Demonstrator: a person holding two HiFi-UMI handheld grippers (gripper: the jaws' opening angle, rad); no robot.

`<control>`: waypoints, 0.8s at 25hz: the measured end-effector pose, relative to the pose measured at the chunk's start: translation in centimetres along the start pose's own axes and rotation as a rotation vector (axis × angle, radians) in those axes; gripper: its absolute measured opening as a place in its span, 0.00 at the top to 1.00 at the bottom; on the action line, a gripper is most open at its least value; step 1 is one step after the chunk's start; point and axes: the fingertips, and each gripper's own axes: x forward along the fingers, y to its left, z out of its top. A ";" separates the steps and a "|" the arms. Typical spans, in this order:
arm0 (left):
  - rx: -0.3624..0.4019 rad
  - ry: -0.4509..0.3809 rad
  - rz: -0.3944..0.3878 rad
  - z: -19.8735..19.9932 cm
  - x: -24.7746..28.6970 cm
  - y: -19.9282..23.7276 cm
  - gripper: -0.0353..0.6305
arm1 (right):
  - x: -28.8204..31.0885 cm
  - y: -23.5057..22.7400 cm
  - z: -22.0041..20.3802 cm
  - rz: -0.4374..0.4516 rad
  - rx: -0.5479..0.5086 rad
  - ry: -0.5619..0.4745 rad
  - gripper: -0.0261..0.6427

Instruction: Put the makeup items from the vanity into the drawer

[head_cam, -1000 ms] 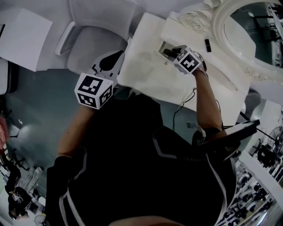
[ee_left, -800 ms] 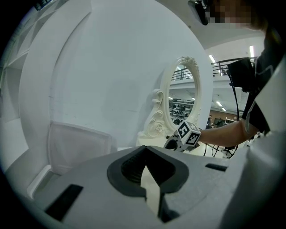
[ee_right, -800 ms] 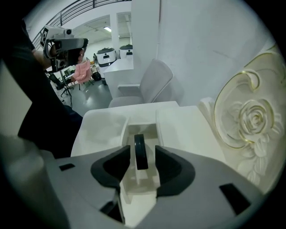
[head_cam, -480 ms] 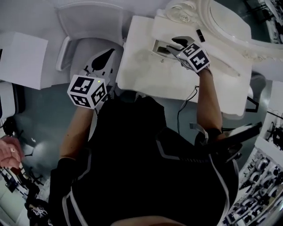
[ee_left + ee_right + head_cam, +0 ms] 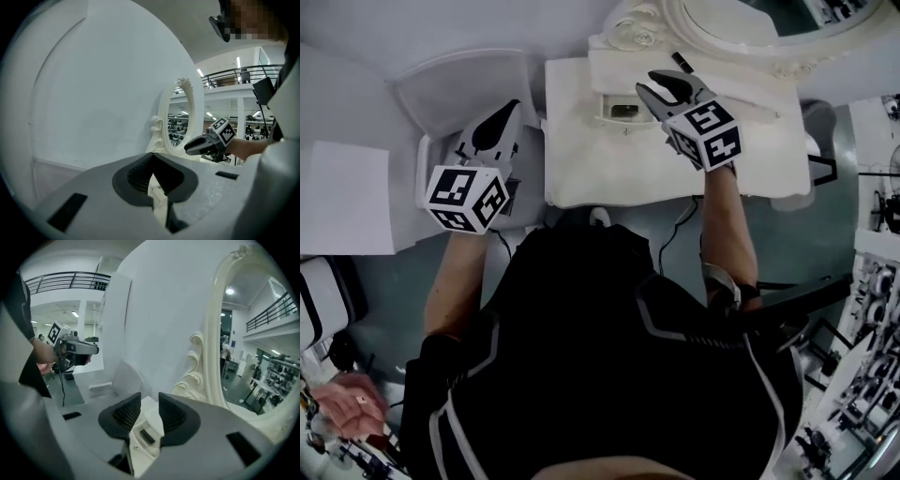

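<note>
White vanity [image 5: 609, 169]: dark item [image 5: 625, 111] in open drawer [image 5: 607, 105], black tube [image 5: 682, 63] unstowed at its 1 o'clock; right gripper [image 5: 649, 82] empty, jaws apart but just narrowing; left gripper [image 5: 510, 105] closed.

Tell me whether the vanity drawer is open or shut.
Open: the head view looks straight down into the drawer, where a small dark item lies.
</note>
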 end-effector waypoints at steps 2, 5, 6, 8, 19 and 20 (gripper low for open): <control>0.001 -0.012 -0.005 1.2 -0.1 0.9 0.94 | -1.7 -0.4 1.4 -0.080 0.023 -0.037 0.78; -0.039 -0.039 -0.002 2.6 -0.6 2.5 0.94 | -4.2 -0.8 2.9 -0.173 0.077 -0.100 0.82; -0.062 -0.045 -0.004 3.0 -0.6 3.1 0.94 | -5.0 -0.9 3.4 -0.205 0.094 -0.119 0.82; -0.078 -0.053 -0.010 3.6 -0.6 4.1 0.94 | -6.5 -1.0 4.1 -0.273 0.123 -0.155 0.82; 0.063 -0.122 -0.040 8.5 0.9 4.0 0.94 | -12.3 -0.7 7.6 -0.477 0.207 -0.326 0.93; 0.060 -0.124 -0.051 8.7 1.1 3.6 0.94 | -12.7 -0.5 7.8 -0.482 0.205 -0.331 0.94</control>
